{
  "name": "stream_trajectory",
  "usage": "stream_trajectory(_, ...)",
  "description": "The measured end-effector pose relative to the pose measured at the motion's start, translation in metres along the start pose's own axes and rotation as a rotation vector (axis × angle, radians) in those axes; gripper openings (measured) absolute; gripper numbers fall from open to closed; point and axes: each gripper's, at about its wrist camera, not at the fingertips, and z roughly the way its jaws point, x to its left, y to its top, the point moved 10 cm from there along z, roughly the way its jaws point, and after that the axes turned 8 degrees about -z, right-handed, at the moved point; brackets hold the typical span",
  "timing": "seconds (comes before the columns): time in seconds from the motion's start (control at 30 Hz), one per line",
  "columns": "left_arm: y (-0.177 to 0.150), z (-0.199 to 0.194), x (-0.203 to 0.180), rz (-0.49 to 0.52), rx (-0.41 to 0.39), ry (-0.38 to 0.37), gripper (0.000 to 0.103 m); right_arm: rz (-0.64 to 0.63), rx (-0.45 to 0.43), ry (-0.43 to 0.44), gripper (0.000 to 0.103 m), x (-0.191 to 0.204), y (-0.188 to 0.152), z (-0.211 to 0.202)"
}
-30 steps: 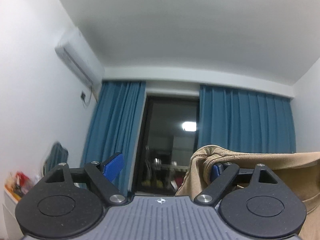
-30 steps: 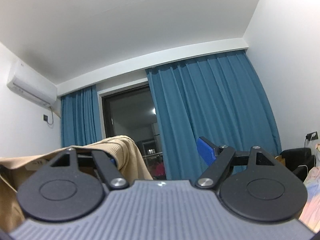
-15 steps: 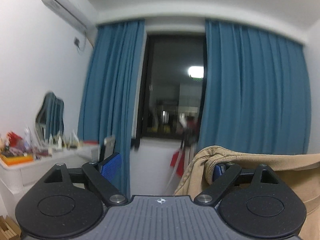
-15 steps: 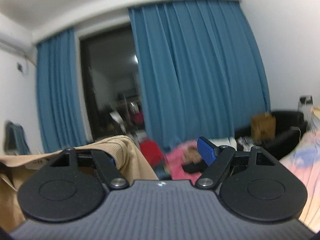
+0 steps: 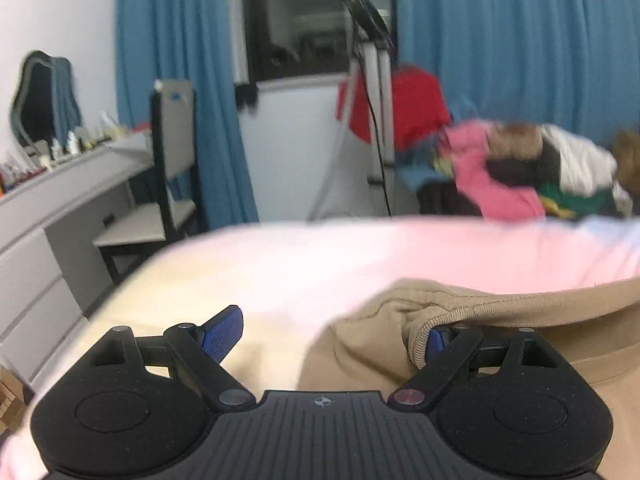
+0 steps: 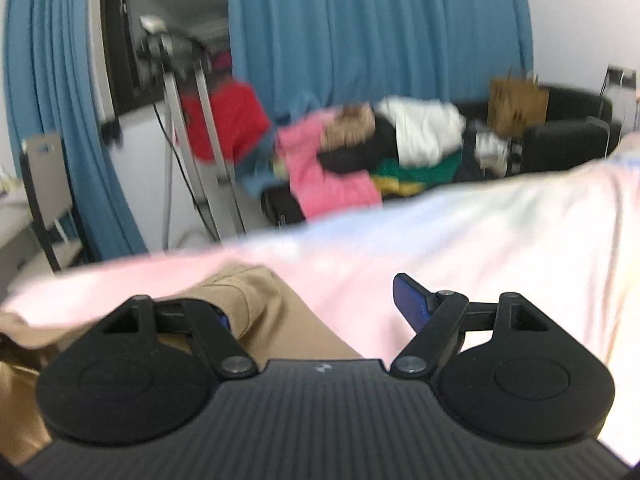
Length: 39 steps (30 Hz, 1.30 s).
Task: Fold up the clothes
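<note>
Left gripper: jaws spread wide, nothing pinched between them. Tan garment hangs over the right-side finger only, ribbed hem hooked on the blue pad; the other blue pad is bare. Looks like the cloth is carried on one finger, not clamped, probably to hold an edge stretched out over the bed. Pale pink bedsheet right below. Background, blurred: grey chair, blue curtains, messy clothes pile.

Right gripper: also wide apart, no clamp. Same tan garment draped on its left-side finger, cloth trailing off to frame left; right-side pad is free. Bed fills the area ahead.

Judgement: both grippers hold opposite ends of one edge, garment spanned between them above the bed, likely to be laid flat before any fold. Fold not yet started. Risk: cloth merely hooked, could slip off a finger.
</note>
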Motion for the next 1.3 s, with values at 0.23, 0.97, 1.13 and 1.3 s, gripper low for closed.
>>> stream_trajectory(0.23,-0.031,0.021,-0.022,0.182,0.100,0.018,0.093,-0.036,0.118,0.033,0.079,0.005,-0.029,0.023)
stream_trajectory(0.97,-0.049,-0.192,0.022,0.104,0.018,-0.186,0.103,-0.027,0.060,0.266,0.084,0.033,-0.031,-0.193)
stream_trajectory(1.13,-0.078,-0.236,0.094,-0.098,0.041,-0.164,0.102,0.033,-0.029,0.253,0.084,0.018,-0.055,-0.269)
stream_trajectory(1.3,-0.103,-0.264,0.145,-0.307,0.138,-0.171,0.101,0.044,-0.019,0.255,0.084,0.008,-0.084,-0.308)
